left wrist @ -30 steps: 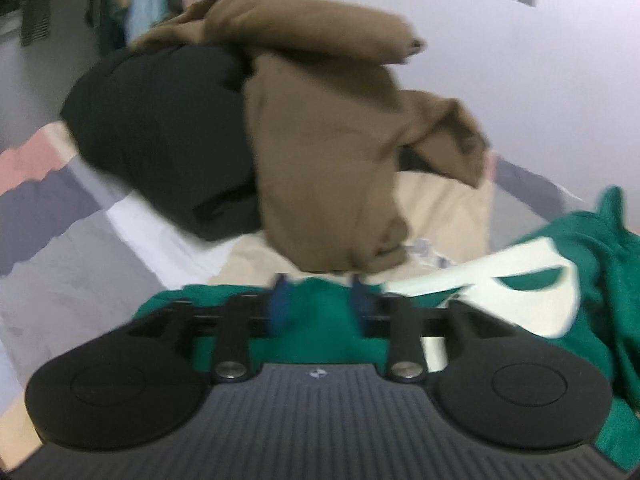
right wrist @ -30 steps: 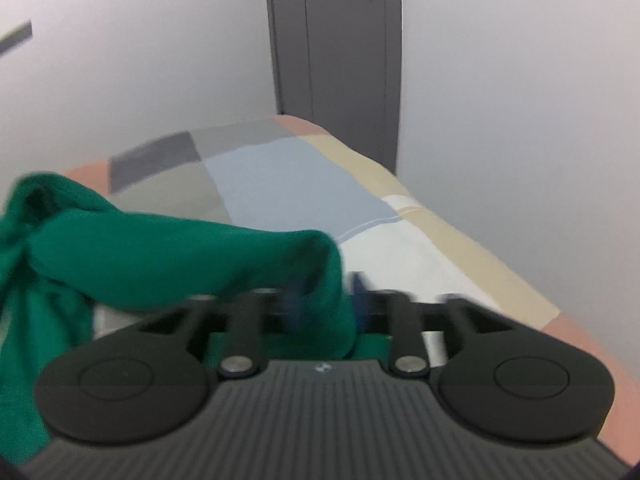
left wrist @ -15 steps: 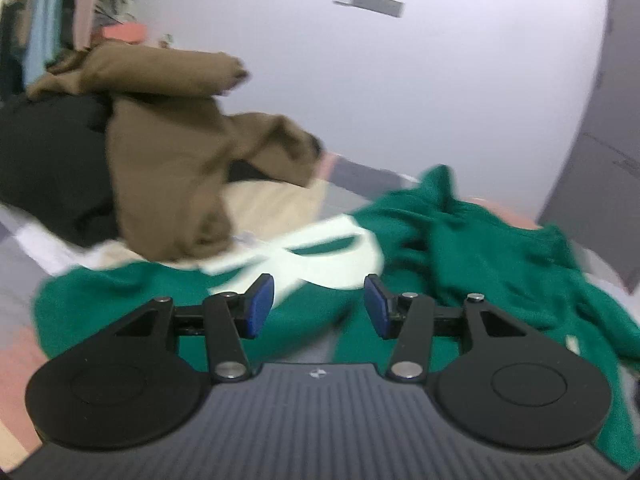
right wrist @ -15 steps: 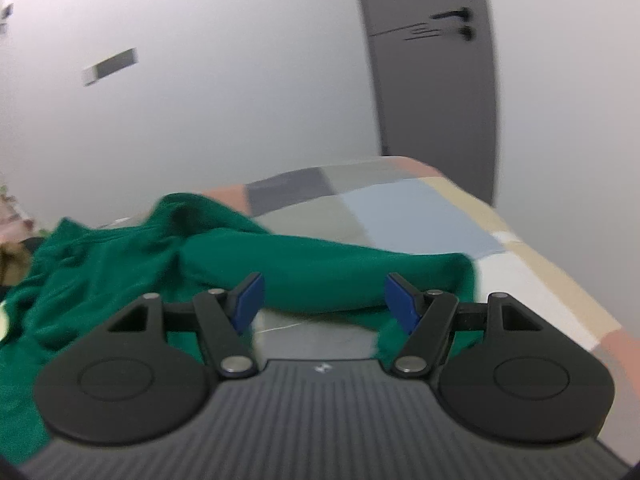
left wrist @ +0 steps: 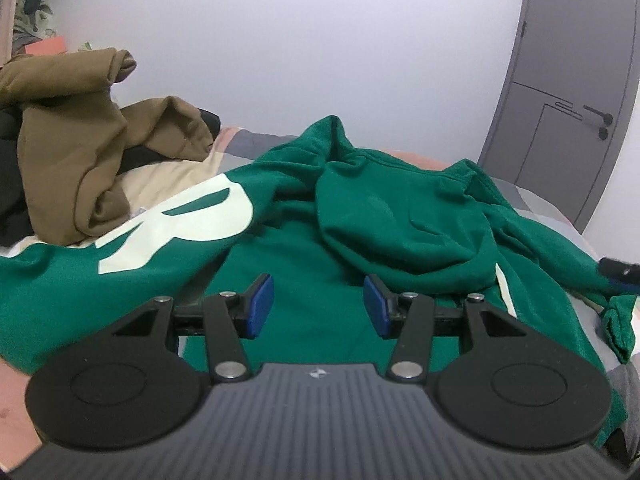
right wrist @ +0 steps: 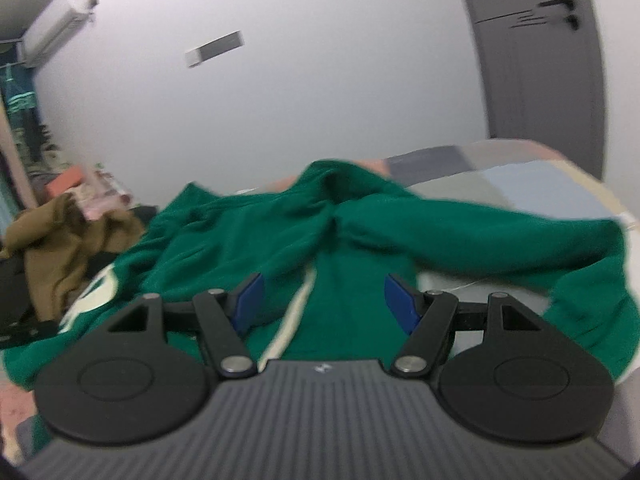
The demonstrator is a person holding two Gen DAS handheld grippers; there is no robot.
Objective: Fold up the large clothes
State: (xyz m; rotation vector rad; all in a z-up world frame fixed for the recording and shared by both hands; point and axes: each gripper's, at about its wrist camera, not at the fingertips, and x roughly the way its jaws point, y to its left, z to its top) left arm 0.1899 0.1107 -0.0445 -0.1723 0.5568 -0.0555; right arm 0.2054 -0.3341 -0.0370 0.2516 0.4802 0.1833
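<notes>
Plain white wall (left wrist: pixel 360 60), grey door (left wrist: pixel 576 92) with a dark handle on the right, bed (right wrist: pixel 532 184) with a patchwork cover, white air cooler (right wrist: pixel 56 28) up high, hanging clothes (left wrist: pixel 24 4) far left

The right gripper (right wrist: pixel 322 306) hung over the green sweatshirt (right wrist: pixel 320 240) with its blue pads apart and nothing between them. The sweatshirt lay rumpled on the patchwork bed (right wrist: pixel 520 184); brown clothes (right wrist: pixel 60 248) were piled left of it.

Both wrist views look low and close across the same green sweatshirt (left wrist: pixel 400 208) (right wrist: pixel 280 232) toward the wall.
</notes>
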